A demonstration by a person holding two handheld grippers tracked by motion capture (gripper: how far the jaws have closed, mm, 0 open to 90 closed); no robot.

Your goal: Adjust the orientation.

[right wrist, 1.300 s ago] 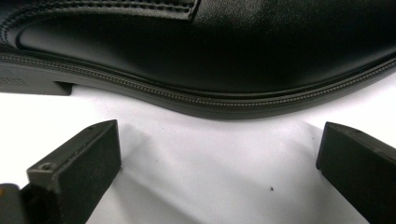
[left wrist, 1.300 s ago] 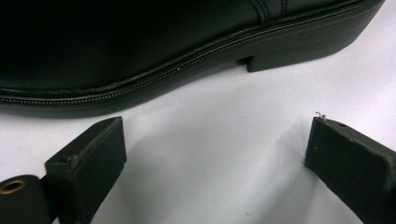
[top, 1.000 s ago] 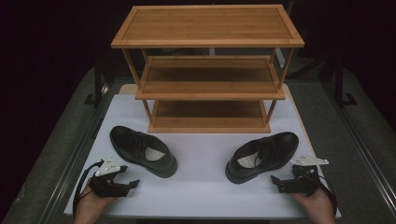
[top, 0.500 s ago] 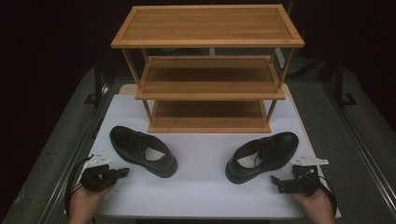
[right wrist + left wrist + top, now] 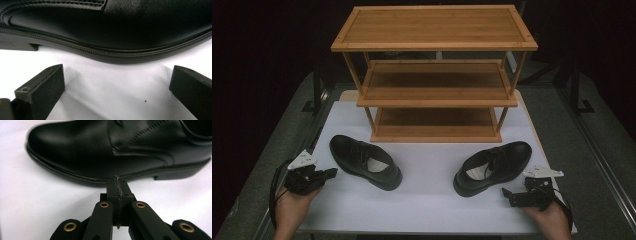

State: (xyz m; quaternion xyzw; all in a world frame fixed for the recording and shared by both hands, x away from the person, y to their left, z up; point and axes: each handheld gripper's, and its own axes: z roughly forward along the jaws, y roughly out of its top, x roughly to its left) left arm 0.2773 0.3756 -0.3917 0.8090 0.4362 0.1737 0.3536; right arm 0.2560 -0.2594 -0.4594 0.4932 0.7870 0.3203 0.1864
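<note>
High view: white tabletop [image 5: 432, 200] with a three-tier bamboo shoe rack [image 5: 434, 75] standing at the far side, all three shelves bare. Two black leather lace-up shoes on the table in front of the rack, well apart. Left shoe [image 5: 364, 161] lying sole-down, toe pointing toward the near middle, heel toward the far left. Right shoe [image 5: 493, 167] likewise sole-down, toe toward the near middle, heel toward the far right.

Left gripper [image 5: 328, 173] held in the left hand [image 5: 292, 207] at the near left edge, tips aimed at the left shoe's heel end, near it but apart. Right gripper [image 5: 508, 196] held in the right hand [image 5: 549, 217] at the near right corner, just beside the right shoe's near side.

Left gripper view: jaws pressed flat together, nothing between them, having just been closing; left gripper [image 5: 117, 188] tips close to the welt of the left shoe [image 5: 120, 147], perhaps just short of touching, hard to judge at this angle.

Right gripper view: jaws spread wide, only bare white table between them; right gripper [image 5: 117, 82] facing the sole edge and stitched welt of the right shoe [image 5: 125, 25], not touching it.
</note>
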